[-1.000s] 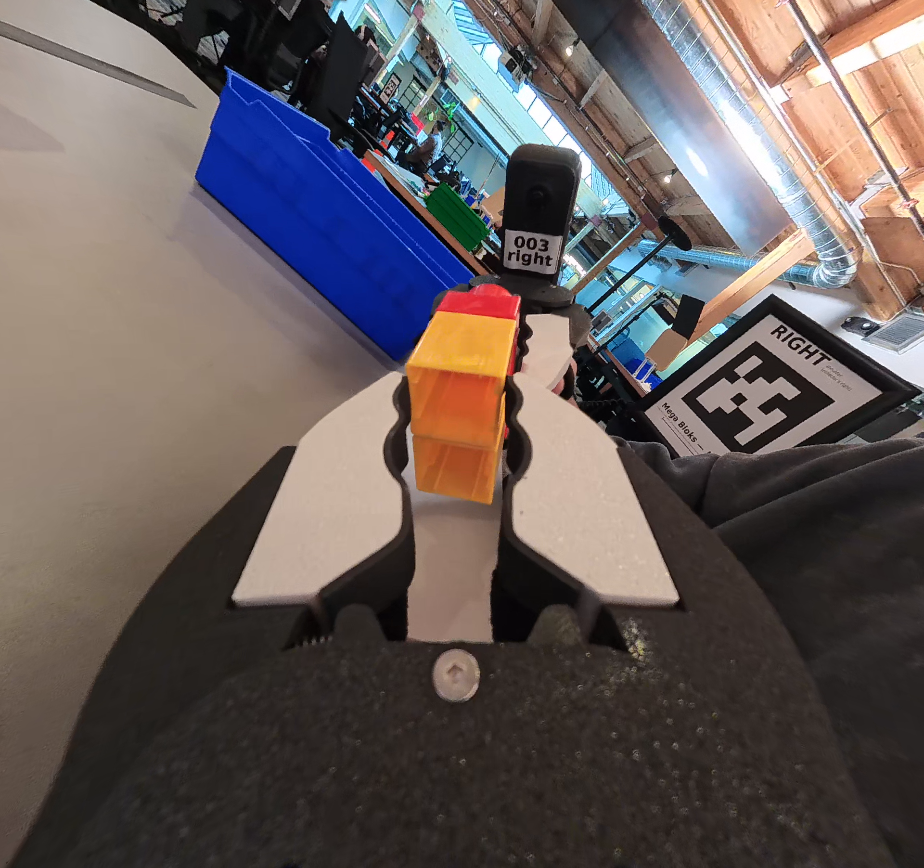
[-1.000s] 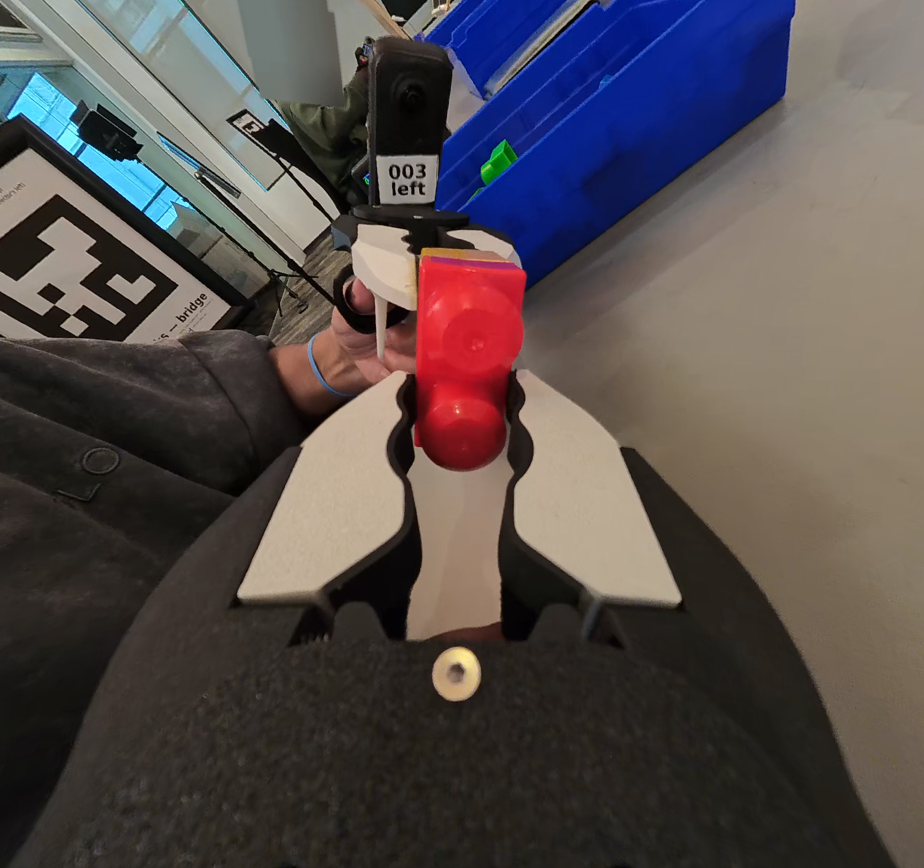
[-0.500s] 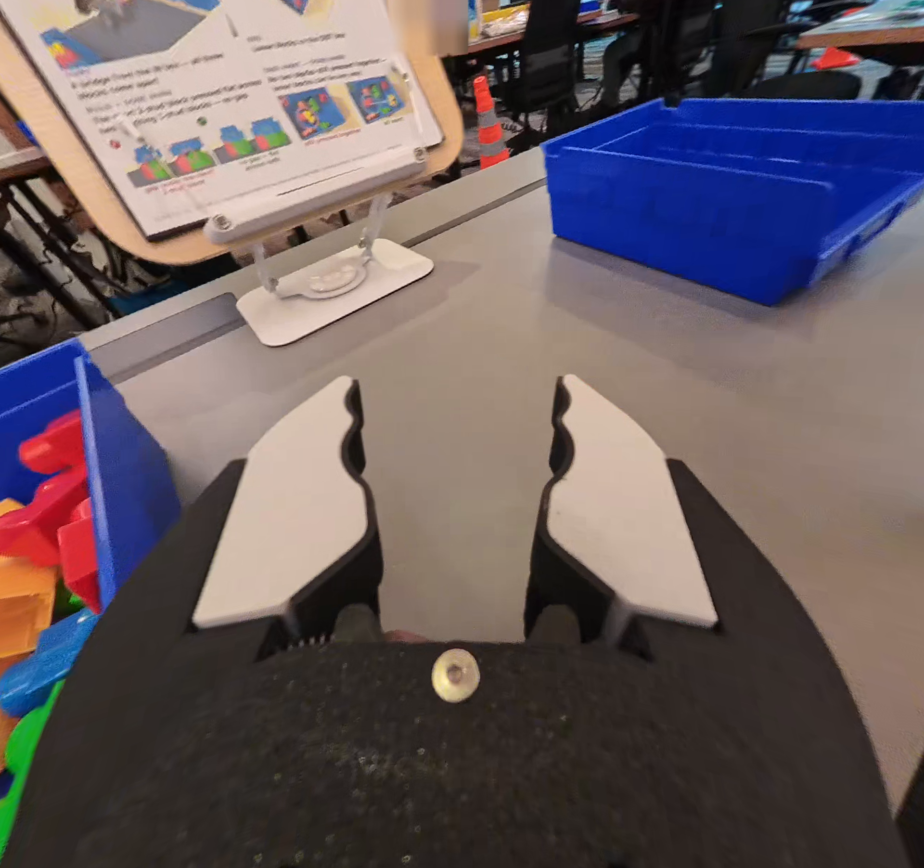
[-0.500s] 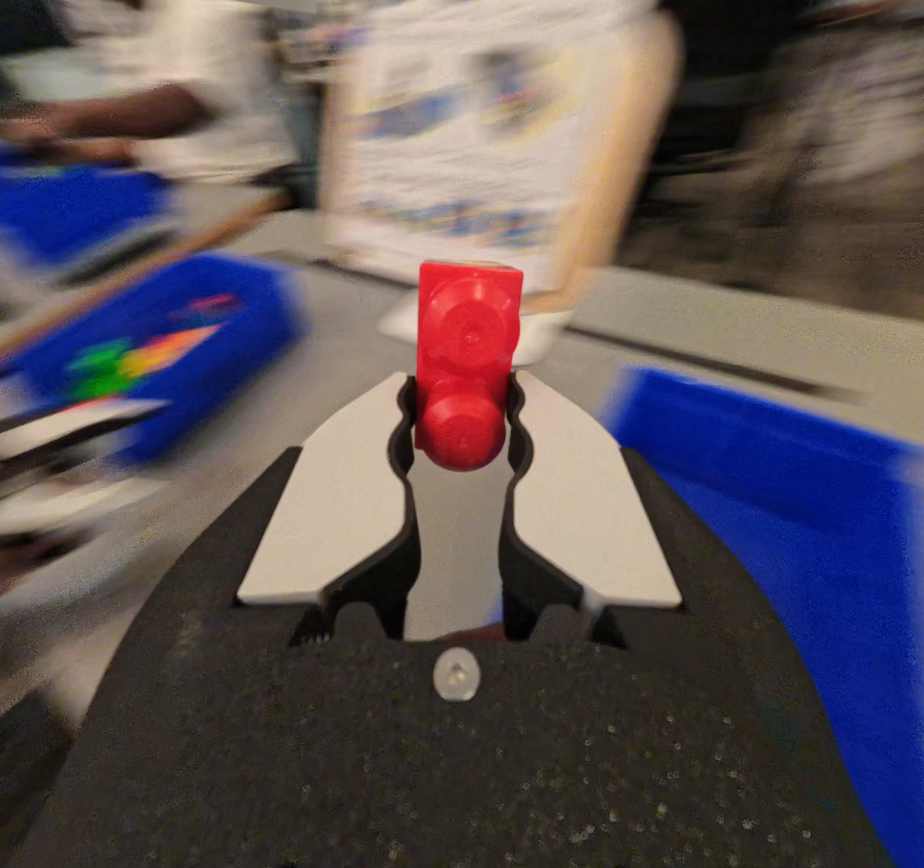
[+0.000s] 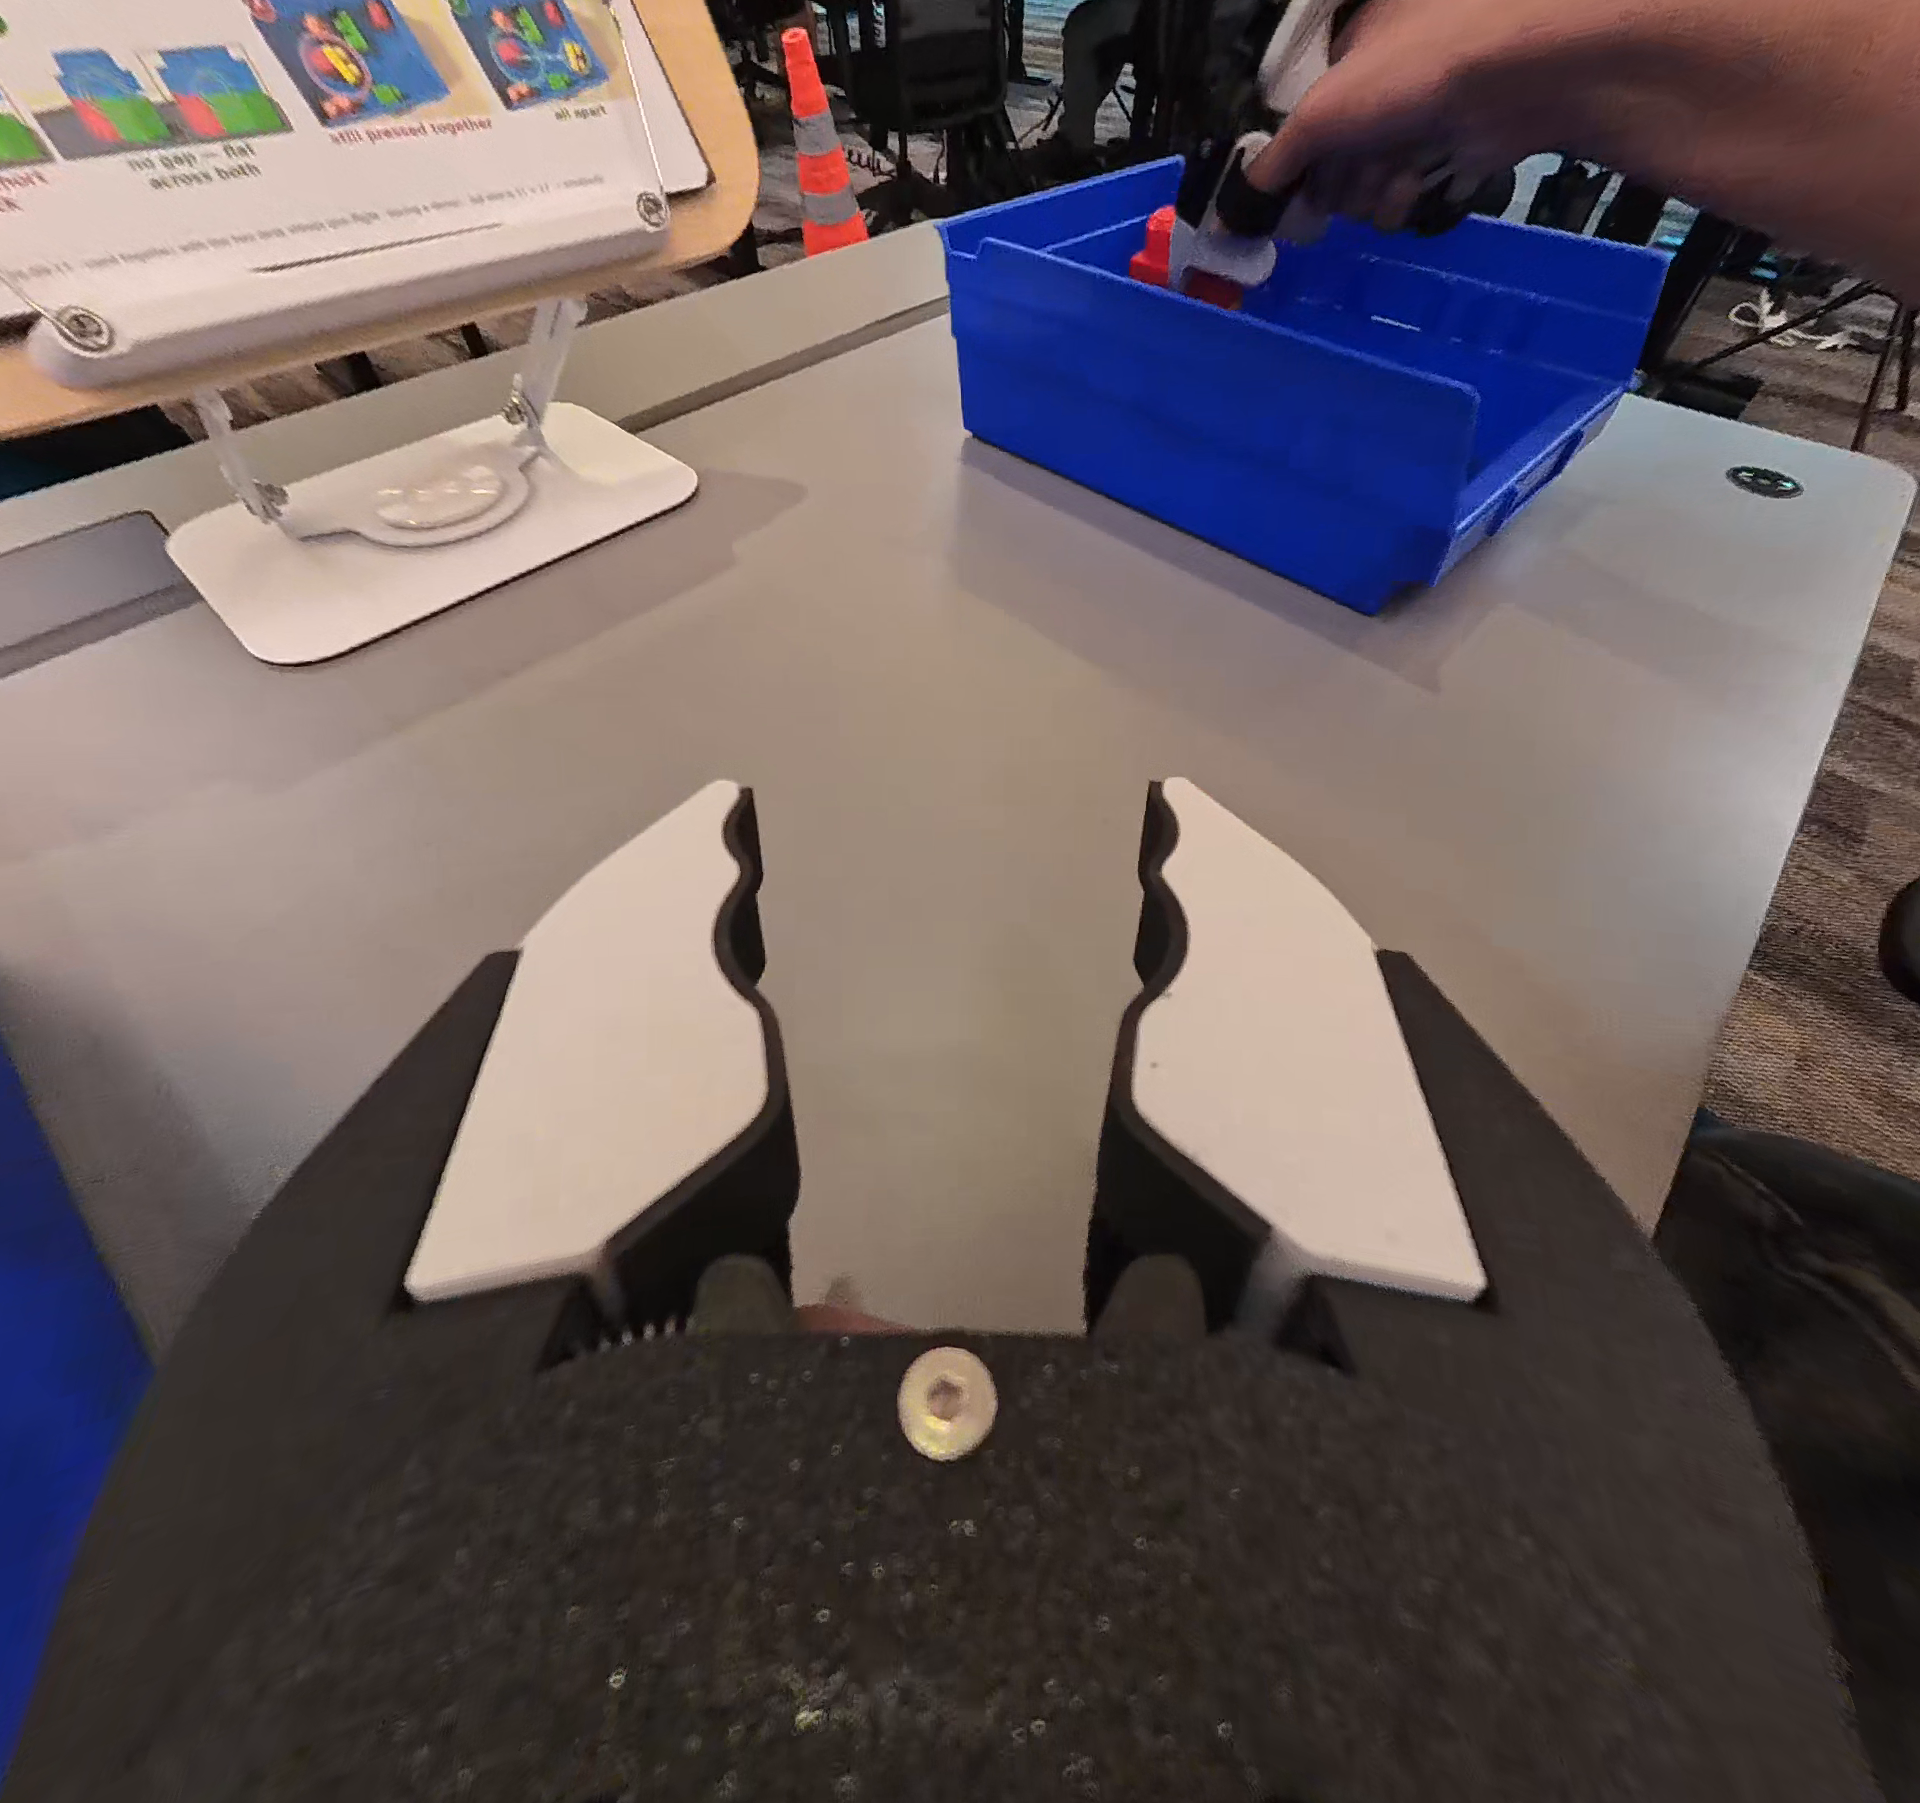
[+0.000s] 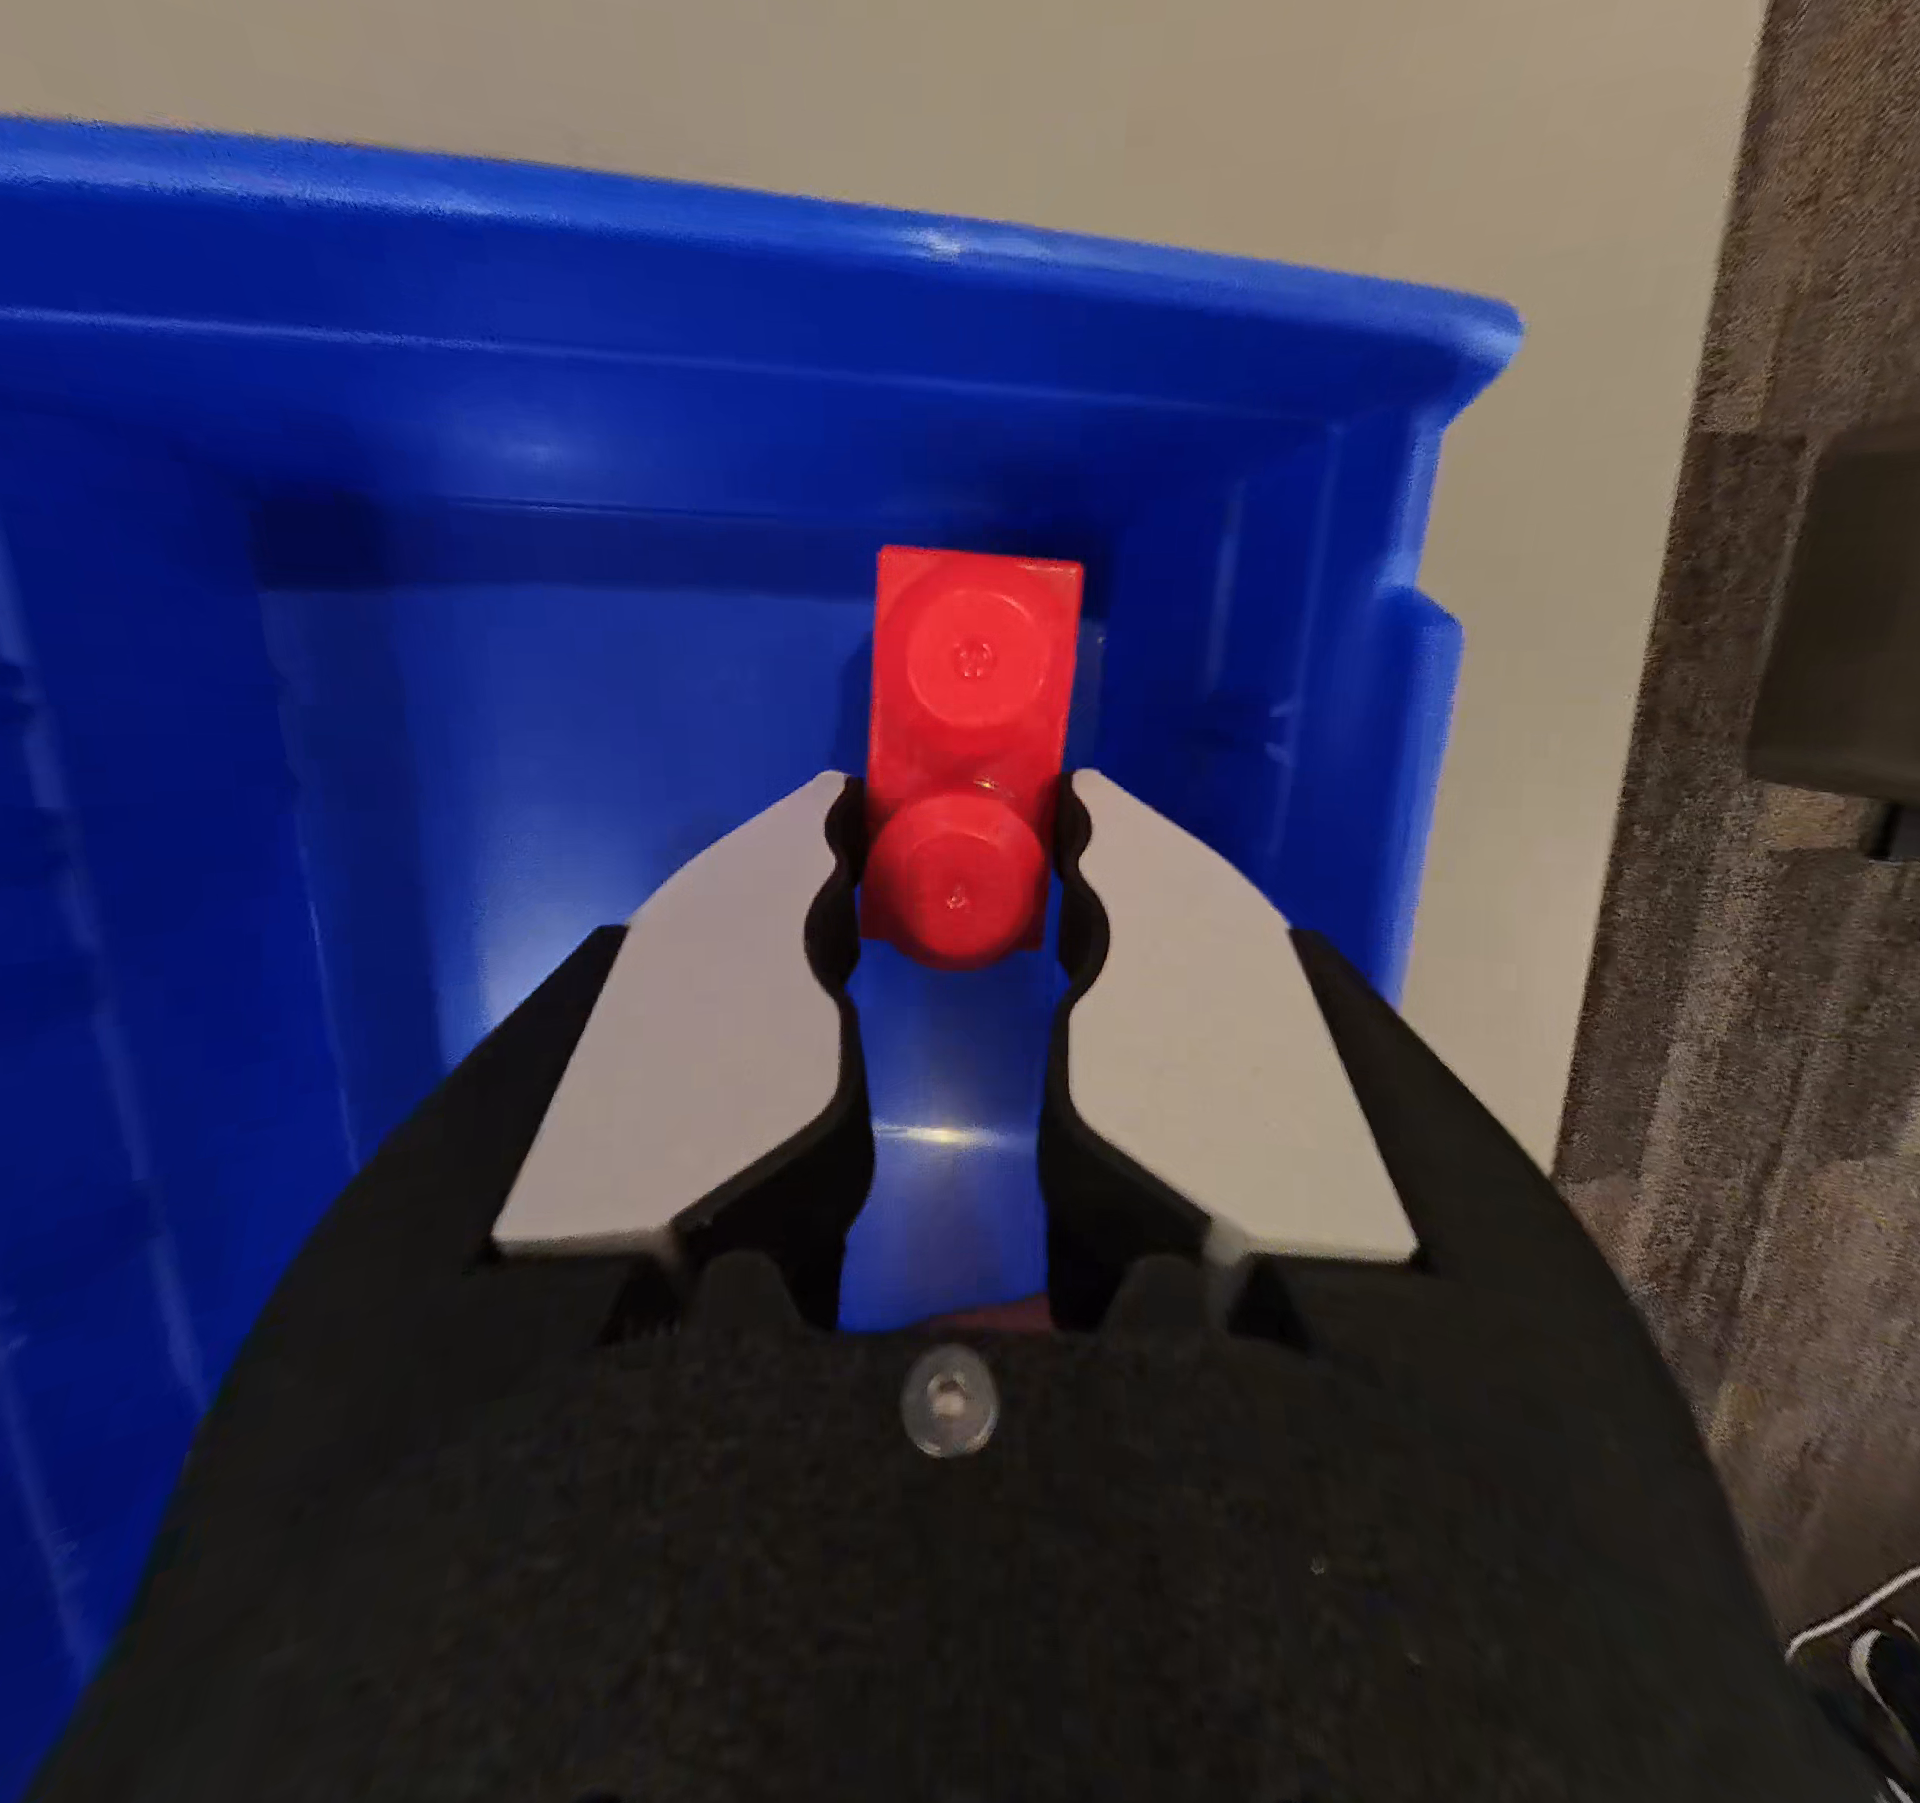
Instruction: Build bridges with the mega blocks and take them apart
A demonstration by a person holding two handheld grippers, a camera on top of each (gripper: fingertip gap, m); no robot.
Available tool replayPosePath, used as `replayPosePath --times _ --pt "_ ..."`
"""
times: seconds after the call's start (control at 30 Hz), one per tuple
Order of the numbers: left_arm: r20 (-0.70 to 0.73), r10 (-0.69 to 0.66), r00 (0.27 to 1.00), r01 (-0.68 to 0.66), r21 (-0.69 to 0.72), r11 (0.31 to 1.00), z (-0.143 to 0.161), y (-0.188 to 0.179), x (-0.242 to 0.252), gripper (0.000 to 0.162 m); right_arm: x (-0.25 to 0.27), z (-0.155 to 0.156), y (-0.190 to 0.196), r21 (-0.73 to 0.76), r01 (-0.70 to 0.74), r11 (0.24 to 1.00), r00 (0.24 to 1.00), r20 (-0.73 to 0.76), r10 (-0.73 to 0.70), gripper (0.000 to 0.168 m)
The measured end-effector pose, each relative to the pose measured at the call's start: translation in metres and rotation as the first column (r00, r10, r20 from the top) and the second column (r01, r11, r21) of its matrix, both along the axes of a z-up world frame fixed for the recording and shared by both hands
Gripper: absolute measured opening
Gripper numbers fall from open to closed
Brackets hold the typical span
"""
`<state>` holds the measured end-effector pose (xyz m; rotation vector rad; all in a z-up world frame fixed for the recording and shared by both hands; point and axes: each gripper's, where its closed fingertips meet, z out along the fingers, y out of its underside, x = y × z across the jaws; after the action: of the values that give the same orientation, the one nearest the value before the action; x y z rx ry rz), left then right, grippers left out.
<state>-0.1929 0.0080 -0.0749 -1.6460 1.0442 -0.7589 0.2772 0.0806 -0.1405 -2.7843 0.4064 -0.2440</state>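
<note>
My right gripper (image 6: 961,792) pinches a red two-stud block (image 6: 971,714) by its near end, studs toward the camera, down inside a blue bin (image 6: 623,382) near the far wall. My left gripper (image 5: 945,797) is spread wide with nothing between its fingers, hanging over bare grey table (image 5: 883,610). Ahead to the left stands an instruction sheet on a white stand (image 5: 436,527); an orange cone (image 5: 821,158) sits on the floor beyond. Nothing lies between my left gripper and the bin.
</note>
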Motion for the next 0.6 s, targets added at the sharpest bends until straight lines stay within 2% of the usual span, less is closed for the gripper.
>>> replayPosePath --times 0.2,0.3,0.37,0.43,0.5,0.57,0.6 --pt "-0.039 -0.015 0.999 0.014 -0.042 0.999 -0.015 0.002 0.001 0.07 -0.001 -0.009 0.004 0.018 0.034 0.999 0.999 -0.036 -0.033 0.035" --pt "-0.051 -0.019 0.999 0.015 -0.074 0.997 -0.021 0.003 -0.001 0.069 0.001 -0.009 0.003 0.048 0.023 0.999 0.999 -0.025 -0.022 0.053" --pt "-0.048 -0.017 0.999 0.013 -0.096 0.995 -0.023 0.005 -0.002 0.069 -0.001 0.005 0.002 0.097 -0.01 0.995 1.0 0.013 0.009 0.06" --pt "-0.045 -0.01 0.999 0.005 -0.104 0.995 -0.024 0.007 -0.004 0.069 -0.012 0.041 -0.001 0.217 -0.064 0.974 0.995 0.093 0.045 0.061" --pt "-0.044 0.006 0.999 -0.011 -0.099 0.995 -0.025 0.01 -0.007 0.068 -0.062 0.091 -0.007 0.431 -0.176 0.885 0.983 0.126 0.135 0.06" --pt "-0.044 0.024 0.999 -0.028 -0.093 0.995 -0.026 0.014 -0.009 0.068 -0.147 0.129 -0.025 0.629 -0.319 0.71 0.943 0.137 0.303 0.058" --pt "-0.04 0.034 0.999 -0.037 -0.094 0.995 -0.027 0.016 -0.009 0.067 -0.194 0.135 -0.038 0.694 -0.365 0.621 0.91 0.123 0.397 0.058"
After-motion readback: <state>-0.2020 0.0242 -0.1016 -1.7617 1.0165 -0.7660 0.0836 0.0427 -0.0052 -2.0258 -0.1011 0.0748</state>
